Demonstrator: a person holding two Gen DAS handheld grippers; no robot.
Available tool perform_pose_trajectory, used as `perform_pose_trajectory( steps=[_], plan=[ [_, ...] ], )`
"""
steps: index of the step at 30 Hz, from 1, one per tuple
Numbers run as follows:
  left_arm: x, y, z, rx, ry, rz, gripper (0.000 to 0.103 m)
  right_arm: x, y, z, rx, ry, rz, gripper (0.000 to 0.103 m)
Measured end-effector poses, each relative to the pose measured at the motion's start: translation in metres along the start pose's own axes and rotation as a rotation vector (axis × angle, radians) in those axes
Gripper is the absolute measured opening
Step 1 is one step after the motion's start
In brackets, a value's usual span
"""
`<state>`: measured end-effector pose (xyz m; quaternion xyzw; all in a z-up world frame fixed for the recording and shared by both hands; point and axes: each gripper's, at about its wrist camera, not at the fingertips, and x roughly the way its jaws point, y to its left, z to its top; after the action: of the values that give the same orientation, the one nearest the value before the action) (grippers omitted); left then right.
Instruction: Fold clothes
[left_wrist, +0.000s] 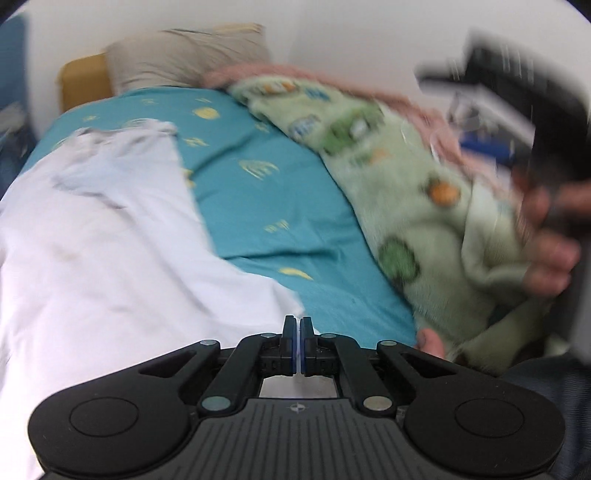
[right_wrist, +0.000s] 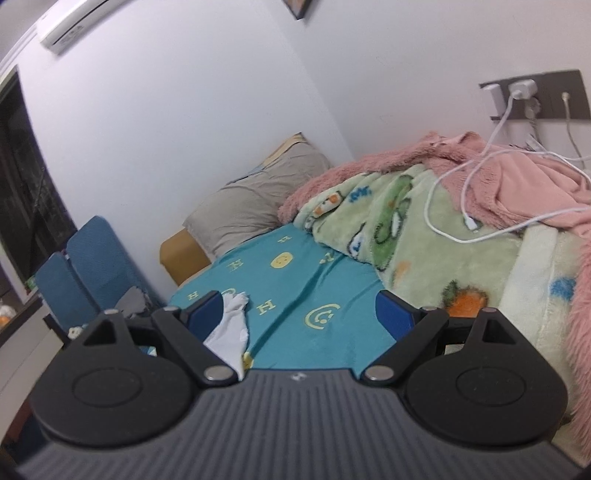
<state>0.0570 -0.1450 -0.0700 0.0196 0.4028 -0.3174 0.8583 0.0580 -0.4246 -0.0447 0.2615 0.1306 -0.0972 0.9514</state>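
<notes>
White walls closed off a bed (left_wrist: 258, 192) spread with a teal sheet printed in yellow. Nearest the left wrist camera, the left tool (left_wrist: 297, 325) sat low and level over the bed, its two blue-padded fingers pressed together; the pale edge of the white garment (left_wrist: 110, 236) met their tips, but whether any cloth was pinched between them could not be told. That garment spread ahead and to the left of the tool, a broad, rumpled sheet of white cloth lying on the bed, its far end bunched and grey in shadow. To the right, blurred by motion, a hand (left_wrist: 546, 243) gripped the right tool's dark handle over a green fleece blanket (left_wrist: 406, 177).

From the right wrist, the right tool (right_wrist: 297, 314) was held higher, tilted, its fingers spread wide and released, nothing between them. A crumpled end of the garment (right_wrist: 231, 325) showed just inside its left finger. Beyond lay the blanket (right_wrist: 406, 229), a pink blanket (right_wrist: 517, 177) with a white cable (right_wrist: 443, 184), and a grey pillow (right_wrist: 255, 206) farthest off.
</notes>
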Motion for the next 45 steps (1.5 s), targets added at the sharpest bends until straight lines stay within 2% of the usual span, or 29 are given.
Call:
perform_pose_trajectory(
  steps=[4,8,11,12,14,16,17,19,20,21,26,28,32,35,37,40,41,45],
  plan=[
    [-0.046,0.037,-0.009,-0.13,-0.026,-0.023,0.001,0.0,0.015,-0.003,-0.062,0.014,0.02,0.091],
    [-0.065,0.071,-0.032,-0.245,0.026,0.004,0.001,0.003,0.025,-0.005,-0.106,0.035,0.018,0.091],
    [-0.061,0.085,-0.048,-0.231,0.115,0.131,0.002,0.006,0.03,-0.007,-0.127,0.058,0.011,0.091],
    [-0.058,0.091,-0.052,-0.246,0.154,0.146,0.002,0.007,0.031,-0.008,-0.133,0.066,0.01,0.091],
    [-0.052,0.103,-0.06,-0.29,0.204,0.139,0.002,0.009,0.034,-0.01,-0.141,0.081,0.01,0.091],
    [-0.054,0.113,-0.06,-0.343,0.207,0.114,0.003,0.01,0.036,-0.011,-0.149,0.095,0.009,0.091],
    [-0.056,0.117,-0.059,-0.366,0.198,0.095,0.005,0.01,0.037,-0.012,-0.153,0.103,0.009,0.091],
    [-0.061,0.127,-0.055,-0.4,0.174,0.069,0.018,0.011,0.04,-0.014,-0.159,0.112,0.014,0.091],
    [-0.056,0.129,-0.053,-0.405,0.173,0.061,0.033,0.012,0.041,-0.015,-0.161,0.117,0.018,0.091],
    [-0.051,0.131,-0.052,-0.41,0.172,0.054,0.042,0.012,0.042,-0.015,-0.163,0.122,0.023,0.091],
    [-0.025,0.14,-0.043,-0.437,0.166,0.014,0.055,0.017,0.049,-0.019,-0.175,0.148,0.043,0.091],
    [-0.014,0.144,-0.04,-0.447,0.164,-0.001,0.055,0.019,0.051,-0.021,-0.185,0.157,0.045,0.091],
    [0.006,0.151,-0.033,-0.469,0.159,-0.033,0.049,0.023,0.055,-0.025,-0.194,0.184,0.05,0.091],
    [0.015,0.155,-0.041,-0.482,0.192,-0.031,0.043,0.027,0.06,-0.029,-0.203,0.202,0.057,0.091],
    [0.014,0.156,-0.044,-0.486,0.19,-0.045,0.033,0.029,0.064,-0.032,-0.206,0.213,0.07,0.091],
    [0.011,0.155,-0.046,-0.482,0.173,-0.061,0.004,0.032,0.07,-0.036,-0.21,0.234,0.088,0.091],
    [0.009,0.153,-0.045,-0.475,0.159,-0.062,0.001,0.033,0.073,-0.038,-0.211,0.241,0.093,0.091],
    [-0.018,0.143,-0.045,-0.471,0.109,-0.048,0.001,0.035,0.078,-0.041,-0.213,0.259,0.103,0.091]
  ],
)
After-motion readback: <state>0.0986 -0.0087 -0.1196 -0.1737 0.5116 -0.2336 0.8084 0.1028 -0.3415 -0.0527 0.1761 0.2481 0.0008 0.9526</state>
